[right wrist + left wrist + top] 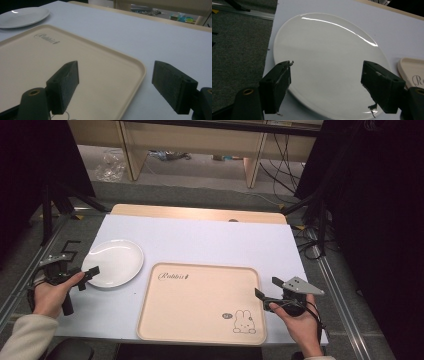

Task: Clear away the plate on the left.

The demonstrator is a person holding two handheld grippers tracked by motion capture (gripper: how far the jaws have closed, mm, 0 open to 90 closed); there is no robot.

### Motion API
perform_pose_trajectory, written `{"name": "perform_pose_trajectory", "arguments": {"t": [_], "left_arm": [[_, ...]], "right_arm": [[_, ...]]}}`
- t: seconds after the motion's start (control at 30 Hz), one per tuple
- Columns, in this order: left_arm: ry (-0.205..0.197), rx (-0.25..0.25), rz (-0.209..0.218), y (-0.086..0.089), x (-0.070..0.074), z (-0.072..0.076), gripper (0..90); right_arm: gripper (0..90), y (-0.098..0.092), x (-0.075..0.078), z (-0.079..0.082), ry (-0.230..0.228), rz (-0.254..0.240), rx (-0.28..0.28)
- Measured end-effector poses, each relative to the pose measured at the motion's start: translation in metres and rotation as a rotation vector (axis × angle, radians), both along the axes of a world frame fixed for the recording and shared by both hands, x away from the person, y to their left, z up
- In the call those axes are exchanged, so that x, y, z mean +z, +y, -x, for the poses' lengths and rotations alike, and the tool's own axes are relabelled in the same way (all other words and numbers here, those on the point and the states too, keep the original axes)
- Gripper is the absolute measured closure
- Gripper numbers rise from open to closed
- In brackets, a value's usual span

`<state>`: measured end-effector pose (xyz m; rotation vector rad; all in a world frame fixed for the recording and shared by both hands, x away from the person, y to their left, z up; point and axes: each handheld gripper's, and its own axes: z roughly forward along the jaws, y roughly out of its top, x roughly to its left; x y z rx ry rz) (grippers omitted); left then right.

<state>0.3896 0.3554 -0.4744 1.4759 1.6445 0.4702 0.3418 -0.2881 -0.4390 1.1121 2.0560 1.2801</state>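
Note:
A white plate (114, 261) lies at the left of the table, and a beige tray (200, 305) with a rabbit drawing lies in the middle, near the front. My left gripper (90, 272) is at the plate's near-left rim. In the left gripper view its jaws stand wide on either side of the plate (324, 50), and the gripper (325, 82) is open with the pads off the rim. My right gripper (267, 287) hovers at the tray's right edge. It is open (115, 85), with the tray's corner (130, 67) below and nothing between the jaws.
The white table top (210, 240) stretches behind the tray, with a wooden strip (200, 213) along its far edge. Metal rails (335, 285) run down both sides. Stand legs (47, 215) and cables (280, 155) are on the carpet beyond.

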Motion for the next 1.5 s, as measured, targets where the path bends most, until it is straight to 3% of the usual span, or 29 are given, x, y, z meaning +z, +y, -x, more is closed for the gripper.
{"name": "perform_pose_trajectory", "arguments": {"t": [0.03, 0.17, 0.23, 0.27, 0.33, 0.37, 0.47, 0.5, 0.63, 0.77, 1.07, 1.1, 1.13, 1.33, 1.37, 1.5], "left_arm": [[-0.002, 0.001, 0.003, 0.002, -0.002, -0.001, 23.6], [0.051, 0.062, 0.050, 0.006, -0.006, 0.000, 24.1], [0.052, 0.034, 0.044, 0.010, -0.007, -0.001, 24.5], [0.062, 0.054, 0.078, 0.012, -0.010, -0.001, 24.7], [0.080, 0.059, 0.083, 0.013, -0.011, -0.001, 26.2], [0.096, 0.066, 0.109, 0.015, -0.013, -0.002, 27.0], [0.104, 0.067, 0.129, 0.015, -0.015, -0.002, 28.4], [0.111, 0.072, 0.157, 0.016, -0.016, -0.003, 30.8], [0.137, 0.085, 0.169, 0.019, -0.019, -0.004, 35.7], [0.150, 0.095, 0.208, 0.019, -0.021, -0.006, 39.3], [0.156, 0.102, 0.244, 0.022, -0.023, -0.010, 48.0], [0.155, 0.104, 0.250, 0.022, -0.024, -0.010, 49.7], [0.150, 0.097, 0.282, 0.022, -0.025, -0.012, 50.3], [0.159, 0.104, 0.303, 0.025, -0.026, -0.012, 55.0], [0.189, 0.102, 0.297, 0.027, -0.025, -0.012, 57.8], [0.191, 0.115, 0.305, 0.029, -0.026, -0.012, 65.3]], "right_arm": [[22.5, 0.000, 0.000, 0.000, 0.000, -0.002, 0.001], [22.5, 0.000, 0.000, 0.000, 0.000, -0.002, 0.001], [22.5, 0.000, 0.000, 0.000, 0.000, 0.000, 0.000], [22.5, 0.000, 0.000, 0.000, 0.000, 0.000, 0.000], [22.5, 0.000, 0.000, 0.000, 0.000, 0.000, -0.001], [22.6, 0.000, 0.000, 0.000, 0.000, 0.000, 0.000], [22.5, 0.000, 0.000, 0.000, 0.000, 0.001, 0.000], [22.6, 0.000, 0.000, 0.000, 0.000, 0.001, 0.000], [22.6, 0.000, 0.000, 0.000, 0.000, 0.002, 0.000], [22.6, 0.000, 0.000, 0.000, 0.003, 0.009, -0.003], [22.6, 0.000, 0.000, 0.000, 0.003, 0.011, 0.000], [22.6, 0.002, -0.002, -0.001, -0.011, -0.013, 0.006], [22.6, 0.001, -0.001, -0.001, -0.003, 0.000, 0.002], [22.6, 0.001, -0.001, -0.001, 0.001, 0.005, 0.004], [22.6, 0.001, -0.001, -0.001, 0.003, 0.006, 0.005], [22.6, 0.001, -0.001, -0.001, 0.003, 0.005, 0.008]]}}
